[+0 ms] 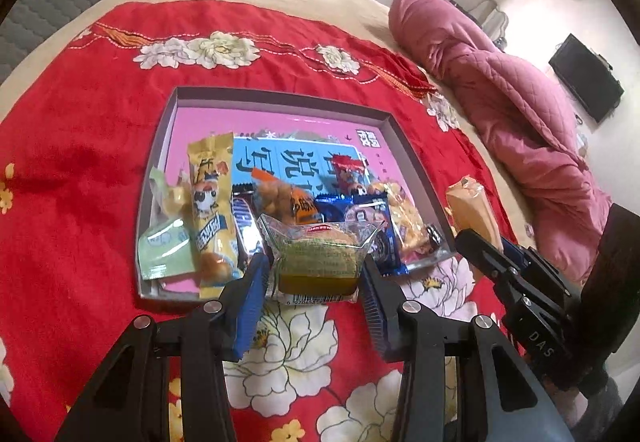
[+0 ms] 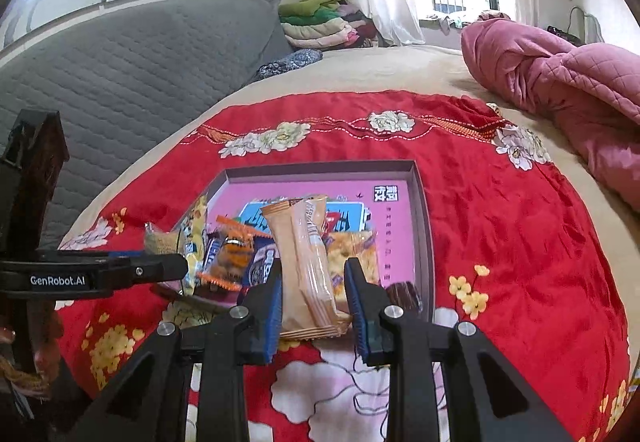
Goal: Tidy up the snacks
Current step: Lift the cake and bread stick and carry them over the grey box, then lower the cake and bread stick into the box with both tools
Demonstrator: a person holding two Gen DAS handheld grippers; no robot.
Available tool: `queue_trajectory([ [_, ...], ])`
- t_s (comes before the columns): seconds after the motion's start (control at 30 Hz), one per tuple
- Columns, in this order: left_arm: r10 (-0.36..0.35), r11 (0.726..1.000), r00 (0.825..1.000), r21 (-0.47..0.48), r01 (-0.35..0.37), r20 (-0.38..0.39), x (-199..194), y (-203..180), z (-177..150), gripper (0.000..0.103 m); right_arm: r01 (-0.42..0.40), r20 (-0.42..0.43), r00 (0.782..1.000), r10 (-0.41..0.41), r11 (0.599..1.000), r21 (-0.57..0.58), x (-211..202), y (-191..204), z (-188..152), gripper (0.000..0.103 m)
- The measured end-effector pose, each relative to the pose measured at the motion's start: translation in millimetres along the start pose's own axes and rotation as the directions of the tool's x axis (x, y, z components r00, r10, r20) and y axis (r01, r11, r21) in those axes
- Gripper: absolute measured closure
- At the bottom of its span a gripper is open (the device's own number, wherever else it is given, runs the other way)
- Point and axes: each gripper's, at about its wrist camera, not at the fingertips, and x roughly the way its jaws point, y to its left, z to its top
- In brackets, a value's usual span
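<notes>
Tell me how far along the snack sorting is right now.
Mostly done: a cluster of wrapped snacks already lies in the near half of the shallow box. In hand: the left gripper grips a clear-wrapped green cake, the right gripper a tan biscuit pack, both at the box's near edge. Left: placing those two. No other loose snack shows on the red cloth.

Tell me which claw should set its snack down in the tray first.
Probably the left. The left claw holds the green cake pack right at the near rim of the tray. The right claw, gripping the tan wafer pack, looks slightly farther off at the tray's corner.
</notes>
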Motion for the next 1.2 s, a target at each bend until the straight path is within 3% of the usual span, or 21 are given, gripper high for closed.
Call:
queue_trajectory([
  [0.63,0.017,0.999,1.0,-0.028,-0.017,-0.002,27.6,5.7,25.5,0.056,0.052,-0.05,0.998,-0.049,0.997,0.053,41.6,-11.2,11.1,0.074],
  [1.2,0.038,0.999,0.998,-0.02,-0.039,-0.04,47.3,5.2,24.2,0.056,0.066,-0.1,0.993,-0.059,0.996,0.063,63.0,-11.6,5.1,0.072],
])
